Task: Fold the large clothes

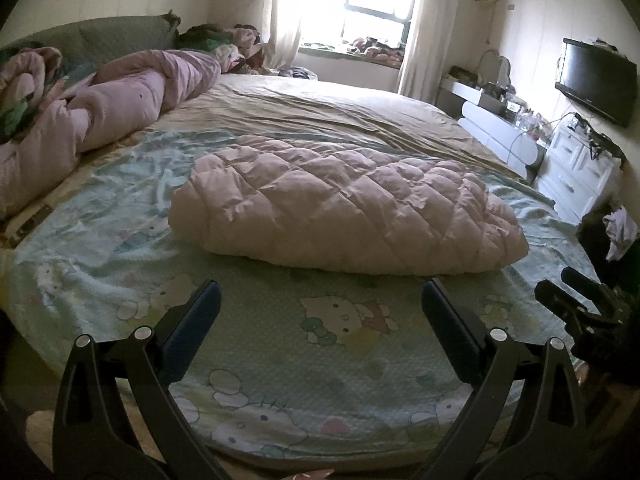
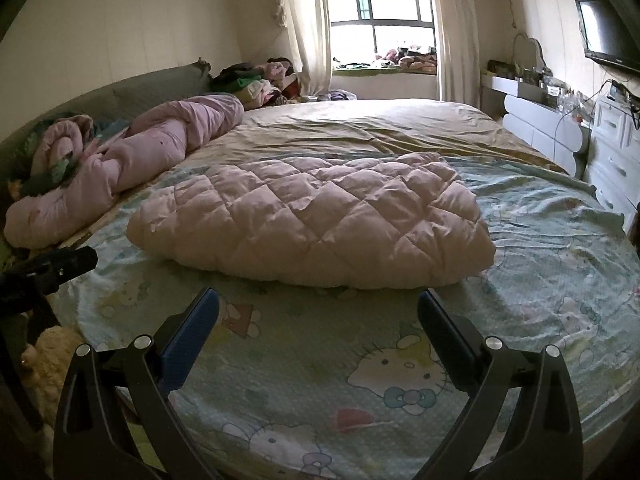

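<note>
Left wrist view shows me the pink quilted coat (image 1: 348, 208) lying folded into a thick bundle on the cartoon sheet (image 1: 280, 340) of the bed, just ahead of my left gripper (image 1: 320, 320), whose jaws stand wide and empty. My right gripper (image 2: 318, 324) is equally wide, with the coat (image 2: 312, 216) ahead and apart from it. I judge it light, puffy, soft and a little slippery; I would pinch a near corner or seam edge.
</note>
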Available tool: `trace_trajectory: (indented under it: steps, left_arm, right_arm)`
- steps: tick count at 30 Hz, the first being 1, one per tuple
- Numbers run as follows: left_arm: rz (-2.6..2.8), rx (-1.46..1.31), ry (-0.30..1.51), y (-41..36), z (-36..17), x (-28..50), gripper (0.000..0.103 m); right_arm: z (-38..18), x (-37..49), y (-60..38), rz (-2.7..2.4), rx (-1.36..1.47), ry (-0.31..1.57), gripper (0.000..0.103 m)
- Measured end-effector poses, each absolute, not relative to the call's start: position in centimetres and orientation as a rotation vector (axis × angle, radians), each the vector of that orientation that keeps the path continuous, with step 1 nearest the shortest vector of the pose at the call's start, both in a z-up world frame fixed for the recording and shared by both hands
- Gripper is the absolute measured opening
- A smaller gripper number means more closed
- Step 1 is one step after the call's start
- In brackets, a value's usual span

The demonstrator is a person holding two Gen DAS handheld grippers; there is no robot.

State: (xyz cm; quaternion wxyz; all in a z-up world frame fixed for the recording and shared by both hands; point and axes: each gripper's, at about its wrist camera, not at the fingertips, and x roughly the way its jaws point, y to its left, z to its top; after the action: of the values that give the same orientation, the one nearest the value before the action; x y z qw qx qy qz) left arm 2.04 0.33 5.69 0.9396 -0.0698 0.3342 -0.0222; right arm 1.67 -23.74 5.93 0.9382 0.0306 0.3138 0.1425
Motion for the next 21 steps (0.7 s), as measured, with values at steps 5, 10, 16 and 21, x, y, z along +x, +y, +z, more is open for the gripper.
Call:
trace_trajectory:
  steps: [5,10,16,21]
  left_arm:
    - [-0.040,-0.145,0.679,0.28,5.74,1.98,0.094]
    - [-0.038,-0.143,0.680,0.33,5.78,1.98,0.094]
    - [-0.037,-0.144,0.678,0.38,5.83,1.90,0.094]
    - [-0.034,-0.144,0.675,0.47,5.89,1.84,0.094]
  right_arm:
    - [6.20,1.54,-23.95,0.285,0.070,0.630,0.099]
    - [6.32,1.45,-24.01,0.284,0.069,0.628,0.099]
    - [6.38,1.44,-23.99,0.286,0.068,0.624,0.099]
    - [6.50,1.35,-24.01,0.286,0.066,0.620,0.099]
